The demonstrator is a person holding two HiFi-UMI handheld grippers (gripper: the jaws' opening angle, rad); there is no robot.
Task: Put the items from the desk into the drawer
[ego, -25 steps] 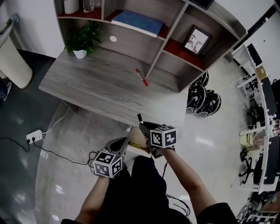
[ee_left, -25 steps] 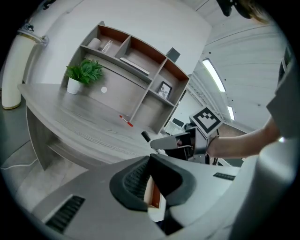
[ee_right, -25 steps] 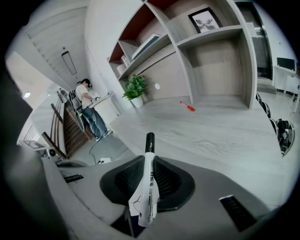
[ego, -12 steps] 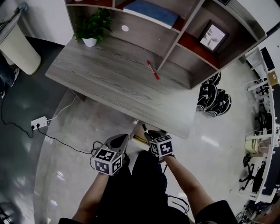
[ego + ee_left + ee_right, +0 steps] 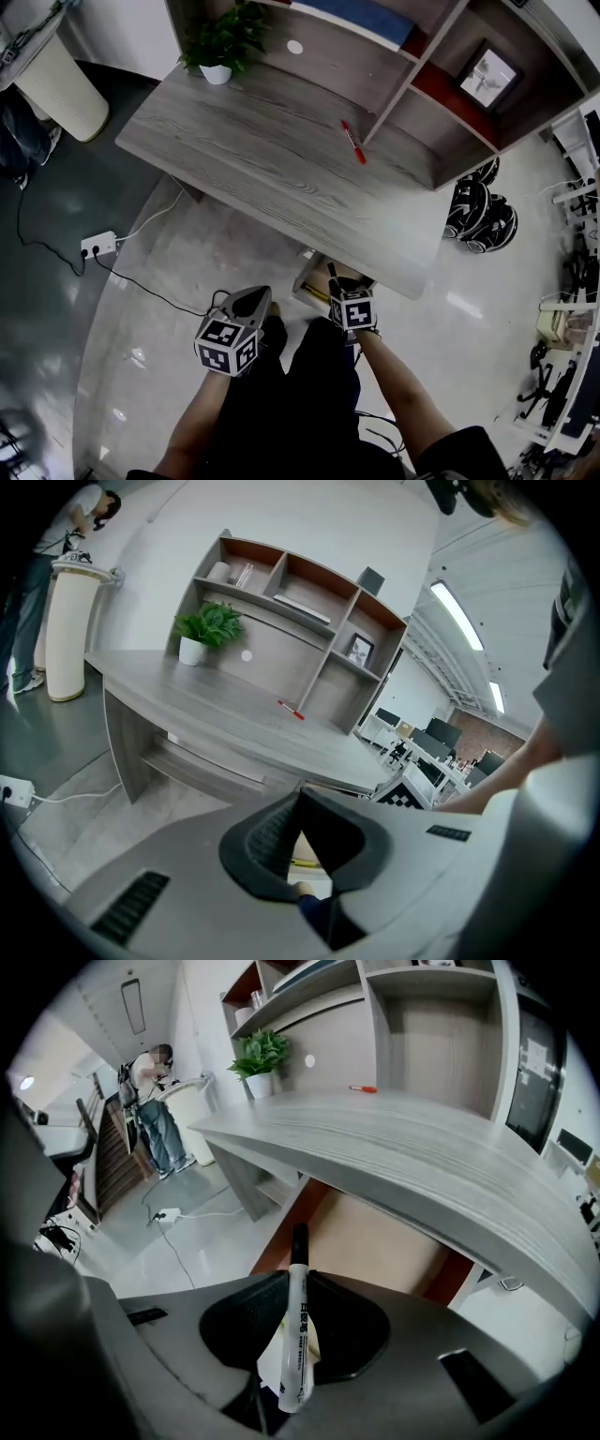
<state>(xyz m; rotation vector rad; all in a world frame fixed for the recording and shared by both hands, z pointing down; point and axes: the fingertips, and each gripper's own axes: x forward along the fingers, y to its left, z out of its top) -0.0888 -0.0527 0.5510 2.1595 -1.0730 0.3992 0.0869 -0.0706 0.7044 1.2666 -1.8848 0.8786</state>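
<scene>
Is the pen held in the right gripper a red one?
No, the right gripper clamps a white marker with a black cap, while the red pen lies on the desk.

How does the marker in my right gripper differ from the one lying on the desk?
The held marker has a white barrel and black cap; the desk marker is red. The held marker is clamped between the fingers of the right gripper, below the desk edge; the desk marker lies flat and free on the top. Both are slim markers.
</scene>
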